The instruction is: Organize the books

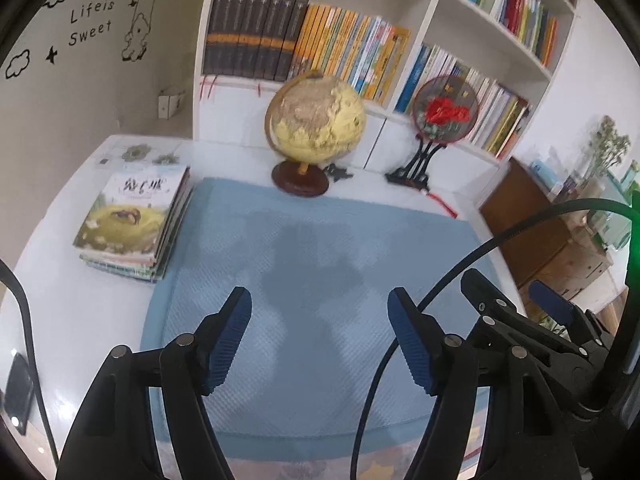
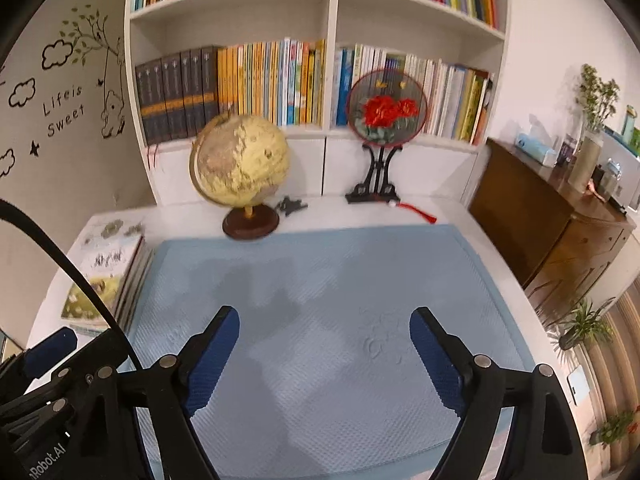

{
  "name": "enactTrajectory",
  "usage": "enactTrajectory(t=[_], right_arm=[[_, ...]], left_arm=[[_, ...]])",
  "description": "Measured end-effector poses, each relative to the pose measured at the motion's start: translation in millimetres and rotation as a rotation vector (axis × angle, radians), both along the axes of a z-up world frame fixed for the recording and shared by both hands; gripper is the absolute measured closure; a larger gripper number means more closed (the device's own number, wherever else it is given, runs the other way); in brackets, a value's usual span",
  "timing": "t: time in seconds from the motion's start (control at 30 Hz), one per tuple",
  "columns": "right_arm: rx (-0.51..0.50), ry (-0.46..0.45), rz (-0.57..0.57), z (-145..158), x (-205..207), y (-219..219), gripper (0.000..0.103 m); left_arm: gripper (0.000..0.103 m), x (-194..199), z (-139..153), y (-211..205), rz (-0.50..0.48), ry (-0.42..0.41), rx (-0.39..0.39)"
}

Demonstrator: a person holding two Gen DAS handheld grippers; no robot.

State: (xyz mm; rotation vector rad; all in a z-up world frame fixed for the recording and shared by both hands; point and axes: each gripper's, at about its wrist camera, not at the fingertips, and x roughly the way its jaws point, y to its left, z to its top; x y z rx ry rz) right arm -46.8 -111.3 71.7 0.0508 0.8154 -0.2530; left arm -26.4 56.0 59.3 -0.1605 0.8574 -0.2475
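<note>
**Both hand-held grippers wide and empty, book stack squared at the left of the desk**

Nearest you, your left hand-held gripper (image 1: 320,340) hangs over the blue mat (image 1: 320,248) with its jaws spread wide and nothing between them. Your right hand-held gripper (image 2: 324,356) is just beside it, likewise spread and empty, over the same mat.

Further out and to the left, the stack of books (image 1: 134,222) lies flat on the white desk (image 1: 72,312), touching or just beside the mat's left edge. The books look squared on one another, cover side up. The stack's long axis runs near to far, and the top cover's title end points to the far side, toward the bookshelf (image 1: 400,112). The bound edge seems to face the mat, though the blur leaves that unsure.

This scene fits either a stack waiting to be sorted or one just gathered and tidied, so let the stack itself guide you. If you do handle it, come in from the mat side with the jaws level with the desk, take one book by its long edge, and steady the rest with the other hand-held gripper so that the pile does not skew.

Farthest off, the globe (image 1: 316,116) and the embroidered fan on its stand (image 1: 444,110) stand before the shelf; keep wide swings clear of them.
</note>
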Motion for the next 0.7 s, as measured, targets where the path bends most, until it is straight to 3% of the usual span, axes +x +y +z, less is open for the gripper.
enactTrajectory(t=[0.17, 0.3, 0.43, 0.7], right_arm=[[0.032, 0.071, 0.016, -22.8, 8.1, -8.3, 0.017], [0.030, 0.058, 0.023, -20.2, 12.8, -12.3, 0.017], [0.030, 0.015, 0.026, -15.2, 14.7, -20.6, 0.017], [0.064, 0.032, 0.051, -23.9, 28.1, -36.0, 0.017]], left_arm=[[0.034, 2.3, -22.6, -6.8, 0.019, 0.075, 0.009], [0.034, 5.9, -21.8, -12.6, 0.029, 0.069, 0.024], [0.034, 7.2, -20.3, -18.1, 0.008, 0.059, -0.015], [0.034, 7.2, -25.4, -34.1, 0.021, 0.064, 0.007]])
